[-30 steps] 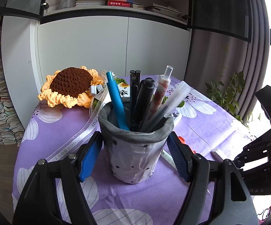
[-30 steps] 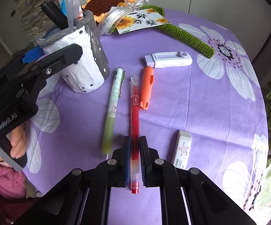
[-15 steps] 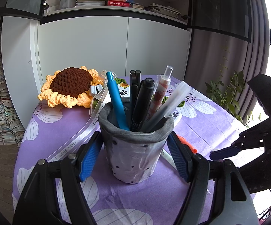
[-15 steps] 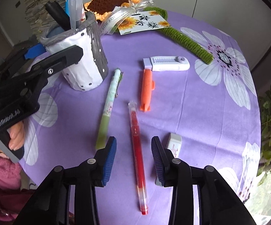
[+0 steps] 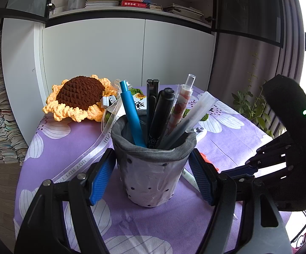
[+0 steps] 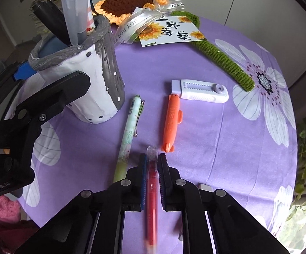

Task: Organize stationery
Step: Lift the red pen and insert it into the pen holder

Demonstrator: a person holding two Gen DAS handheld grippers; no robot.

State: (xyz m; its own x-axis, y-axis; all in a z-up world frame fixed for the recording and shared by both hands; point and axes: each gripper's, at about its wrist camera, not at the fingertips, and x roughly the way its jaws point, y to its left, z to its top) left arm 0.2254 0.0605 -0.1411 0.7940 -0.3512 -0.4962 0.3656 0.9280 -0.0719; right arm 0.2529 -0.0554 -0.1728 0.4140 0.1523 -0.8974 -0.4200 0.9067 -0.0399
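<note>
A grey-and-white dotted pen cup [image 5: 150, 173] stands on the purple flowered cloth and holds several pens. My left gripper [image 5: 151, 165] is shut on it, a blue pad pressed on each side. In the right wrist view the cup [image 6: 93, 89] is at the upper left with a left gripper finger [image 6: 47, 97] across it. My right gripper [image 6: 152, 163] is shut on a red pen [image 6: 152, 175] near its clear cap end; the pen's near end is blurred. A green patterned pen [image 6: 129, 135] lies just left of it, and an orange fish-shaped tool [image 6: 172, 122] just right.
A white sliding eraser case [image 6: 199, 90] lies beyond the orange tool. A white eraser [image 6: 204, 187] peeks out behind my right finger. A crochet sunflower [image 5: 78, 97] with a ribbon, a card and a green stem [image 6: 220, 59] fills the far side. The table edge [image 6: 288, 139] runs along the right.
My right gripper let go of the red pen, shifted along it toward the capped end, and shut on it again. The left gripper and the cup stayed still.
</note>
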